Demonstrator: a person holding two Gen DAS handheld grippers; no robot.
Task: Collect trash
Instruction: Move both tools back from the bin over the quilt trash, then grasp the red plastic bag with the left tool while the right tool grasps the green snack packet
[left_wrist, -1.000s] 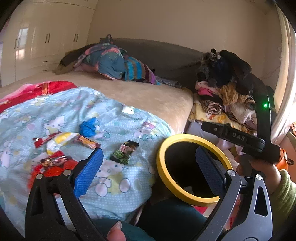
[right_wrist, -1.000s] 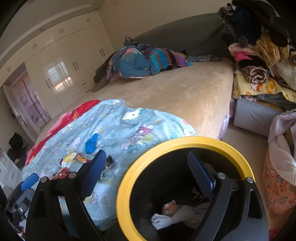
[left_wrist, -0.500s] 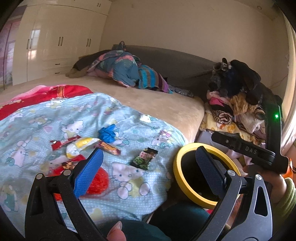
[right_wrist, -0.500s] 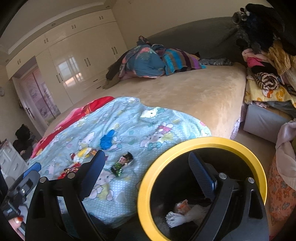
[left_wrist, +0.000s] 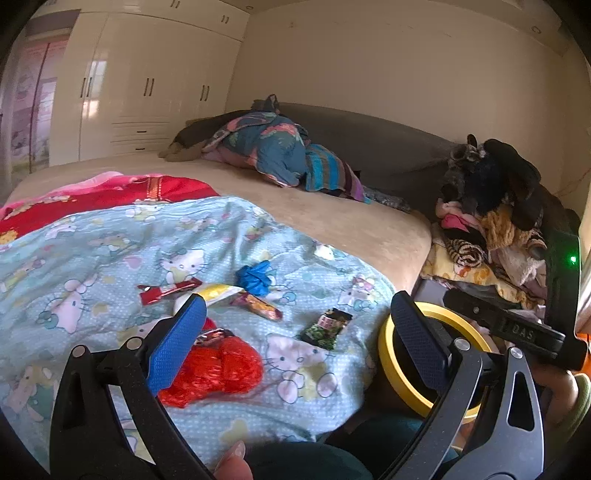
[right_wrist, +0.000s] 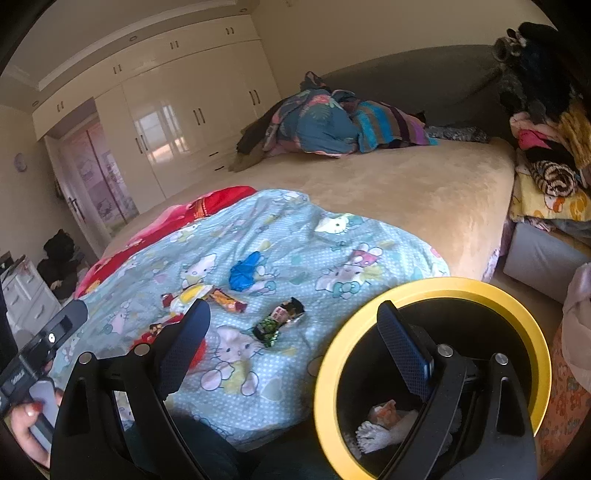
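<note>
Trash lies on the light blue cartoon blanket (left_wrist: 92, 258): a crumpled red wrapper (left_wrist: 218, 369), a dark green snack packet (left_wrist: 327, 326), a blue crumpled piece (left_wrist: 255, 277), a red strip wrapper (left_wrist: 166, 291), a yellow-white wrapper (left_wrist: 214, 291) and an orange bar wrapper (left_wrist: 258, 310). The green packet (right_wrist: 279, 321) and blue piece (right_wrist: 243, 273) also show in the right wrist view. A black bin with a yellow rim (right_wrist: 432, 291) stands beside the bed with white scraps (right_wrist: 384, 428) inside. My left gripper (left_wrist: 299, 339) is open above the blanket. My right gripper (right_wrist: 291, 343) is open over the bin's edge.
The tan bed (right_wrist: 406, 192) carries a heap of colourful bedding (right_wrist: 332, 122) at its head. A pile of clothes (left_wrist: 491, 229) sits on a grey box to the right. White wardrobes (left_wrist: 147, 96) line the far wall. A red blanket (left_wrist: 110, 195) lies left.
Both grippers have pulled back and swung left. The bin has slid toward the right in both views and more of the blanket and its trash shows. Both stay open and empty.
</note>
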